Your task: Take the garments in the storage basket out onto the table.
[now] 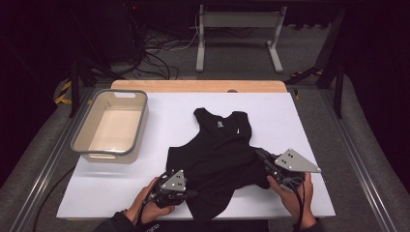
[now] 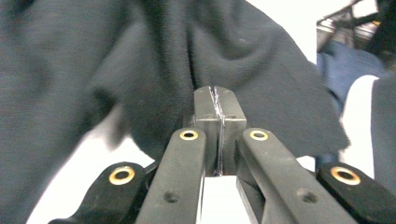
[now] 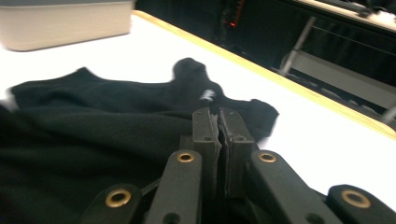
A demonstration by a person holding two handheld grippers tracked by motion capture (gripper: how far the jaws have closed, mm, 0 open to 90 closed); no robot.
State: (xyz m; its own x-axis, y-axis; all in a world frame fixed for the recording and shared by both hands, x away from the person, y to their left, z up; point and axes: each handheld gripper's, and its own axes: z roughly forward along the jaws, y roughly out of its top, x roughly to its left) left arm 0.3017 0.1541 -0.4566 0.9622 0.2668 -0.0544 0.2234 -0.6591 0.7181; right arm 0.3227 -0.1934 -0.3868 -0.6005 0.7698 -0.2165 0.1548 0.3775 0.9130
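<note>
High view: both grippers pinch the black tank top [image 1: 220,154] on the white table [image 1: 309,130]; left gripper [image 1: 189,194] clamps the hem, right gripper [image 1: 258,155] the side.

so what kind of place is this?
Likely a lab data-collection rig, not a home: white table on a metal frame, loose cables on the floor behind, hand-held grippers on a black top, dark surroundings.

Layout on the table [image 1: 300,145]. The top [image 1: 217,150] lies between the two grippers: the left gripper [image 1: 191,194] sits at its near left edge, the right gripper [image 1: 258,155] at its right side. The straps lie beyond both grippers. The bin [image 1: 77,140] stands well left of and beyond the left gripper, apart from the top.
</note>
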